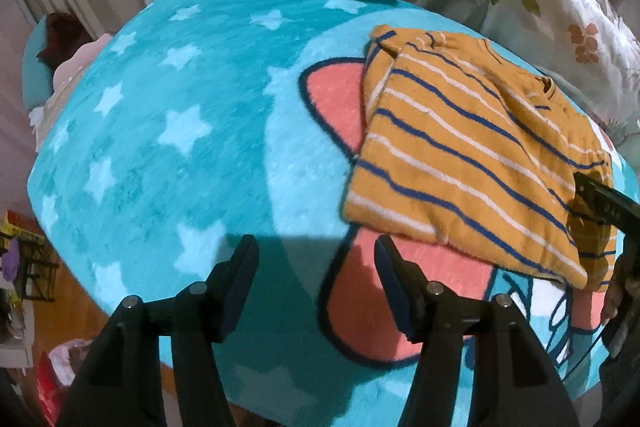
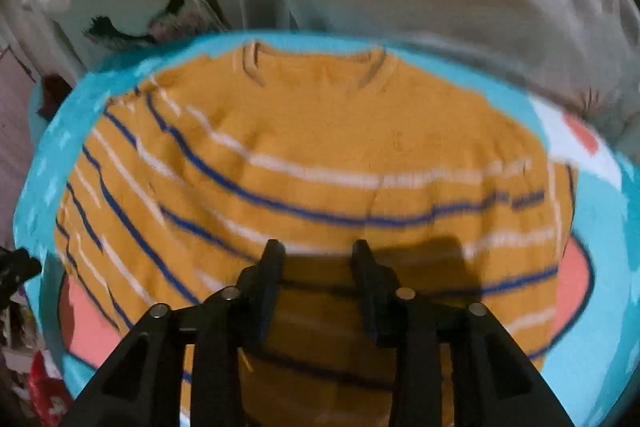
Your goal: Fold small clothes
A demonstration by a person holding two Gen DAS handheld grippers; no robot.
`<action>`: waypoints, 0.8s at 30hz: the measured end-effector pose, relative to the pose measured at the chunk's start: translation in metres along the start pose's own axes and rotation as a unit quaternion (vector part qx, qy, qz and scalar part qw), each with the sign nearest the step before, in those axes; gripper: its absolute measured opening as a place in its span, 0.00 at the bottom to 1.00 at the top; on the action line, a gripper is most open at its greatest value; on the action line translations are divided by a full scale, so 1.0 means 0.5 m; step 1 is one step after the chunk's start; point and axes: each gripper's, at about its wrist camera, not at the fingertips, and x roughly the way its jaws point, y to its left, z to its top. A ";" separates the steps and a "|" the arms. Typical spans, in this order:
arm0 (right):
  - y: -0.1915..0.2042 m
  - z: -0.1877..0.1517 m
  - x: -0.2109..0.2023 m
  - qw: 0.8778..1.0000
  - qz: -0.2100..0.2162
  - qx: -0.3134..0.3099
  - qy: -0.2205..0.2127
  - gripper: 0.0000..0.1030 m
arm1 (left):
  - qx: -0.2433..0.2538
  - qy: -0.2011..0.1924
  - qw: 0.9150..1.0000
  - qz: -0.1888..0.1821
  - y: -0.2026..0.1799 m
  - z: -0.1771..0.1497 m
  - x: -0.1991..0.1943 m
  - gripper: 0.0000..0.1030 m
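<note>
Striped shirt (image 1: 468, 155) lies flat on the star blanket (image 1: 180, 131). Left gripper (image 1: 316, 255) gapes wide, empty — just beside the shirt's hem. Right gripper (image 2: 318, 253) over the shirt, parted, holding nothing.

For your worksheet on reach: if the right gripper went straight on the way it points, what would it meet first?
Probably the orange striped shirt: the right gripper is open right over it, though blur leaves the gap unclear.

Both wrist views share shirt (image 1: 472, 163)
</note>
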 end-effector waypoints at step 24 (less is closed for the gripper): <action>-0.333 -0.273 -0.194 0.959 0.069 0.265 -0.068 0.54 | 0.118 0.006 0.991 -0.056 -0.202 -0.037 -0.004 0.61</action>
